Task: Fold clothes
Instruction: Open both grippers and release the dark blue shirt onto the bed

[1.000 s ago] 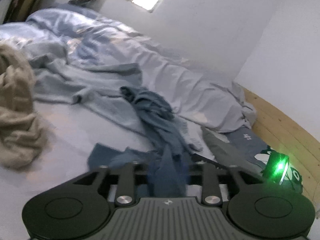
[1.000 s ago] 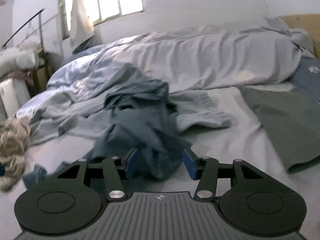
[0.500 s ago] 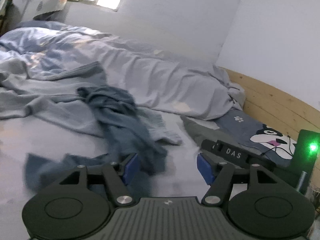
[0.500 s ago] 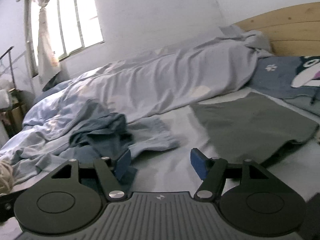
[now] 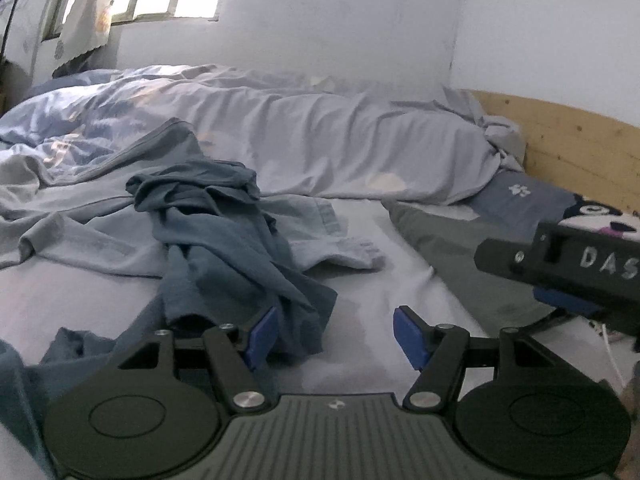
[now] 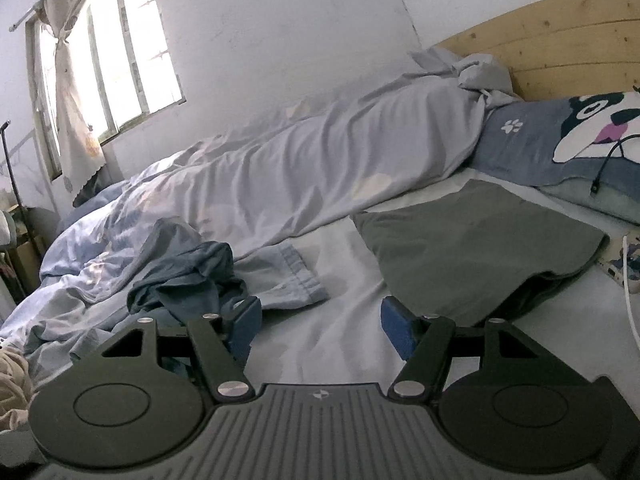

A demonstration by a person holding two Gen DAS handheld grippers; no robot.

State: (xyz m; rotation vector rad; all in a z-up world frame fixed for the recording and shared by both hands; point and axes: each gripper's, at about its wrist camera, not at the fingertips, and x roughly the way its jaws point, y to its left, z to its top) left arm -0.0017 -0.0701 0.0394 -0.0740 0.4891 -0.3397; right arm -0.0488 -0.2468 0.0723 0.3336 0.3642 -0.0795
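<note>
Above the bed sheet [image 5: 360, 364], the left gripper [image 5: 334, 338] gapes wide and empty, the crumpled blue garment [image 5: 224, 240] brushing its left pad, while the right gripper [image 6: 320, 328], equally spread, grips nothing, that garment [image 6: 188, 276] just left of it.
</note>
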